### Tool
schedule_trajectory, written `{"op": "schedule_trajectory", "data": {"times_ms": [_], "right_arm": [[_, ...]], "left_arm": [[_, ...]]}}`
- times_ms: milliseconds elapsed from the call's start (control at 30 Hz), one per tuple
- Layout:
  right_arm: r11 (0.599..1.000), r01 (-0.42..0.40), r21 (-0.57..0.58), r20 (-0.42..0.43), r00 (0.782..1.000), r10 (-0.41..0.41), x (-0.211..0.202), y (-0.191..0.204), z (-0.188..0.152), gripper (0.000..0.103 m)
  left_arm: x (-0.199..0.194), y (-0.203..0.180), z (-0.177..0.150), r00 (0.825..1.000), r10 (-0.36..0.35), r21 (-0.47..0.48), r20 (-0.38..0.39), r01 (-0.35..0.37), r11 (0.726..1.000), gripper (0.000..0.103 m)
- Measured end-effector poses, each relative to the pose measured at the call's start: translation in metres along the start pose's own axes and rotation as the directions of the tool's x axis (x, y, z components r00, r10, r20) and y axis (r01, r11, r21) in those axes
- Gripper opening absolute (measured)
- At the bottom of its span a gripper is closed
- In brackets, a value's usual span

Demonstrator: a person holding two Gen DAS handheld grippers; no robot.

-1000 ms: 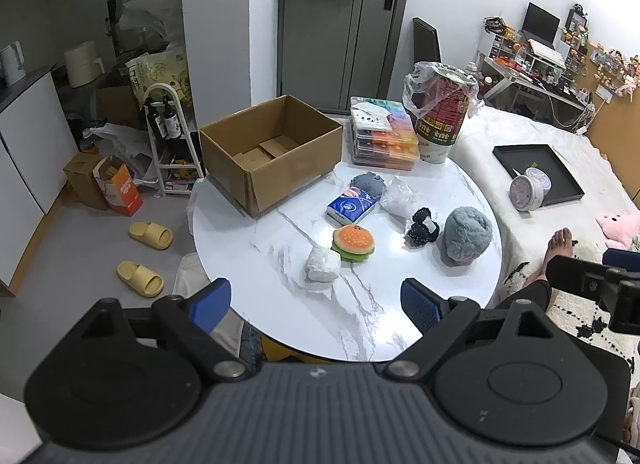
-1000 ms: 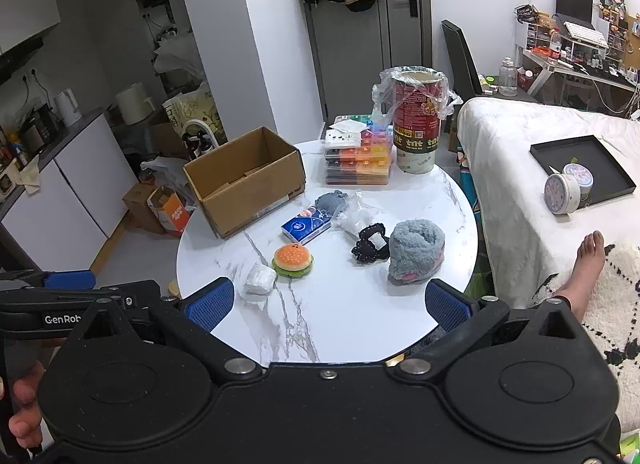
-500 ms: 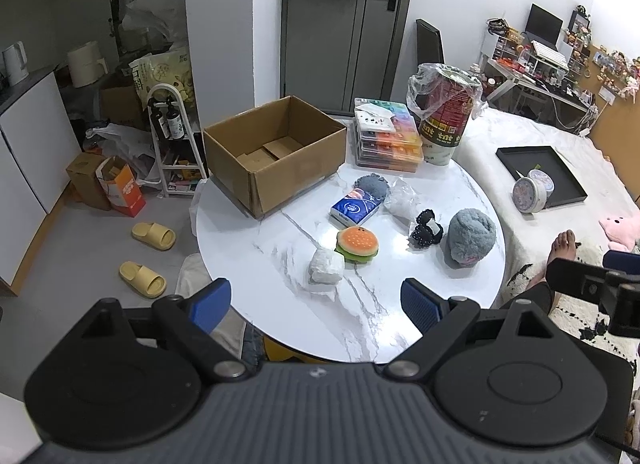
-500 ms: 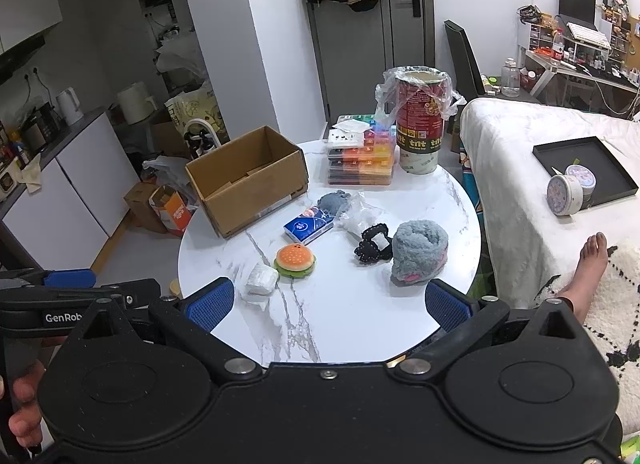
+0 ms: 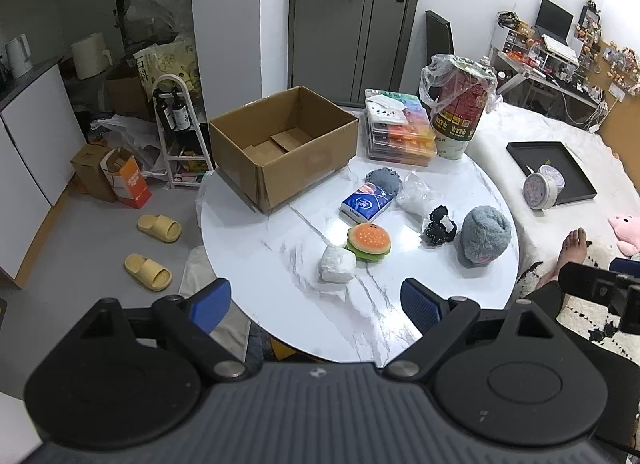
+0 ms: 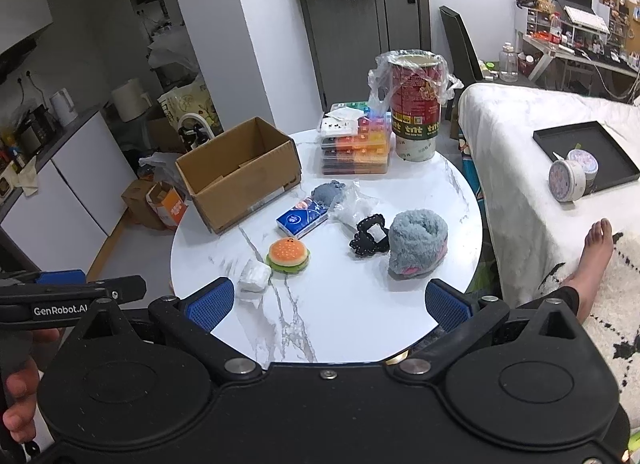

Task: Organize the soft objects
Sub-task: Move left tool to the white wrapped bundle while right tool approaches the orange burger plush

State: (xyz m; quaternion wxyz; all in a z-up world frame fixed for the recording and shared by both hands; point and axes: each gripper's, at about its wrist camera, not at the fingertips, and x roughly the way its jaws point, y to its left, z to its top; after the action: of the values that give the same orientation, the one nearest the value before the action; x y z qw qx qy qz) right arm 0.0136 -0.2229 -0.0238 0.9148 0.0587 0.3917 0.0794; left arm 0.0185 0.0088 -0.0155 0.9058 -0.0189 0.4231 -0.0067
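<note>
On the round marble table [image 5: 280, 304] [image 6: 360, 324] lie a white wad [image 5: 337, 269] [image 6: 253, 275], a burger plush [image 5: 369, 242] [image 6: 288, 254], a blue tissue pack [image 5: 366, 206] [image 6: 302, 221], a small grey plush [image 5: 384, 181] [image 6: 326, 193], a clear bag [image 5: 414, 200] [image 6: 354, 206], a black scrunchie [image 5: 439, 226] [image 6: 369, 239] and a fluffy grey hat [image 5: 485, 238] [image 6: 418, 242]. An open cardboard box [image 5: 282, 146] [image 6: 240, 172] stands at the table's far left. My left gripper [image 5: 316, 302] and right gripper [image 6: 328, 302] hang open over the near edge, holding nothing.
Stacked colourful cases [image 5: 400, 132] [image 6: 356, 144] and a red bagged tub [image 5: 460, 104] [image 6: 416, 104] stand at the table's back. A bed with a black tray [image 5: 552, 172] [image 6: 588, 152] lies right, a bare foot [image 5: 570, 248] [image 6: 596, 248] beside it. Yellow slippers [image 5: 148, 272] lie on the floor left.
</note>
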Motion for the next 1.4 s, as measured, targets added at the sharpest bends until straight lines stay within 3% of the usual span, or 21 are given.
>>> {"op": "schedule_trajectory", "data": {"times_ms": [700, 1400], "right_arm": [[0.991, -0.037, 0.128, -0.051, 0.998, 0.044, 0.061, -0.046, 0.011, 0.103], [0.987, -0.057, 0.150, -0.099, 0.992, 0.072, 0.111, -0.055, 0.014, 0.102]], "left_arm": [[0.072, -0.008, 0.018, 0.999, 0.003, -0.024, -0.052, -0.005, 1.000, 0.091], [0.137, -0.010, 0.024, 0.994, -0.013, -0.047, -0.110, 0.008, 0.999, 0.087]]}}
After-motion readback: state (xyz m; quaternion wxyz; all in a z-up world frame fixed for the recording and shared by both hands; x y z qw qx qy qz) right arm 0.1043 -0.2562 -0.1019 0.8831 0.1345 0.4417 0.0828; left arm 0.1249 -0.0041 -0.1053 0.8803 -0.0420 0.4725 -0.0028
